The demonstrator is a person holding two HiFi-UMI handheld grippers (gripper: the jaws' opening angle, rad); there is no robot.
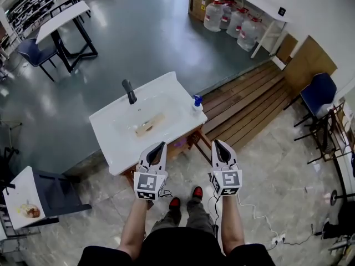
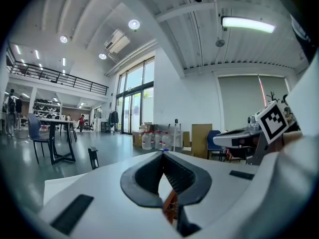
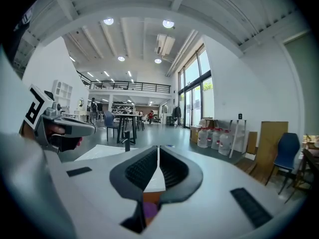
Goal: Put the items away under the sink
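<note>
A white sink unit (image 1: 113, 143) stands just ahead of me, with a black faucet (image 1: 129, 91) at its back. A tan, flat item (image 1: 148, 125) lies in the basin. At the right corner stands a blue-topped soap bottle (image 1: 197, 103). Beneath the counter shows a wooden cabinet with something purple (image 1: 180, 143) inside. My left gripper (image 1: 161, 145) is held over the sink's front edge, jaws shut and holding nothing; its tips (image 2: 162, 153) meet. My right gripper (image 1: 216, 143) hangs beside the sink's right front corner, also shut and holding nothing, with its tips (image 3: 158, 147) together.
A dark chair with a white board (image 1: 25, 201) on it stands at the left. Wooden planks (image 1: 249, 101) lie to the right of the sink, with a blue chair (image 1: 318, 93) beyond. Water jugs (image 1: 233, 20) and a black-legged table (image 1: 64, 21) stand farther off. Cables (image 1: 260, 231) trail on the floor.
</note>
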